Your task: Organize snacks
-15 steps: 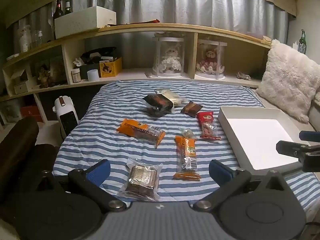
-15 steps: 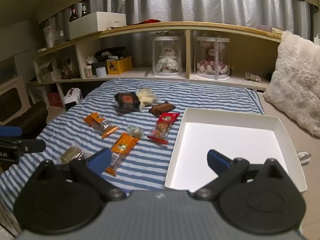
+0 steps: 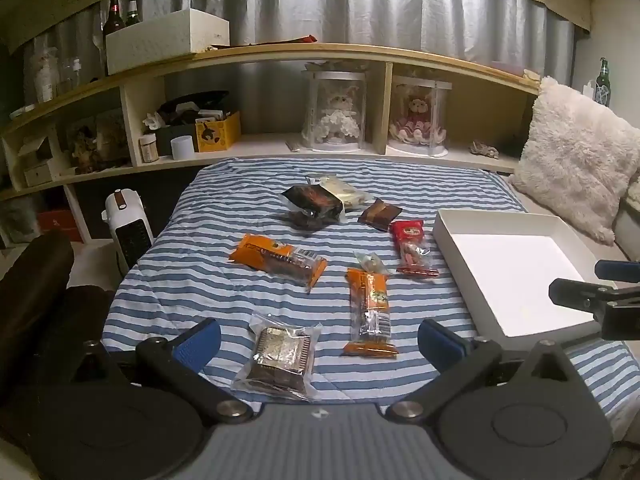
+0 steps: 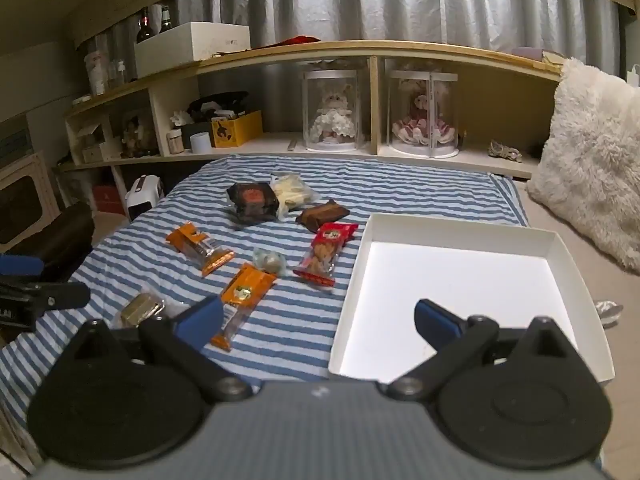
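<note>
My left claw's [image 3: 319, 340] housing covers the near edge of the foil-wrapped snack [image 3: 280, 354]. My right claw [image 4: 316, 318] hides the white tray's [image 4: 560, 248] near rim and the orange bar's [image 4: 244, 292] lower part. Wrapper print is too small to read.

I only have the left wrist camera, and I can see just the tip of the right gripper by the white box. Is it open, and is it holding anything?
Observer: The right gripper is wide open and holds nothing.
Operator: Where is it pointing?
Observer: In its own view it straddles the left wall of the white box. One finger shows against the box floor. The other shows against the striped cover, beside the nearer orange snack bar.
Operator: The gripper blocks the box's near corner for me. Anything in there?
Observer: No, the whole box floor shows bare. No snack is in it yet.
</note>
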